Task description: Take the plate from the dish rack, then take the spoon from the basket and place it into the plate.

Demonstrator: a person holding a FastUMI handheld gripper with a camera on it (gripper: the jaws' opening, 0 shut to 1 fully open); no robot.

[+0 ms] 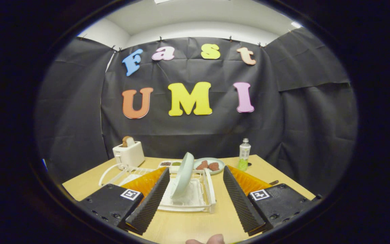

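Wooden table (276, 176); plate (183, 175) (round) between spread claw (194, 222)

Table (195, 223): my light wooden top.
Dish rack (200, 196): centre, white.
Toaster (129, 154): behind-left of rack.
Small tray (170, 164): just behind rack.
Food plate (209, 165): behind-right of rack.
Bottle (244, 154): further right.

No readable text; the bottle (244, 150) label is too small.

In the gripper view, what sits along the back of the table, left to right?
Toaster → small tray of sauces → plate of food → bottle. Nearer, the pale plate stands on edge in the dish rack, between the open gripper fingers.
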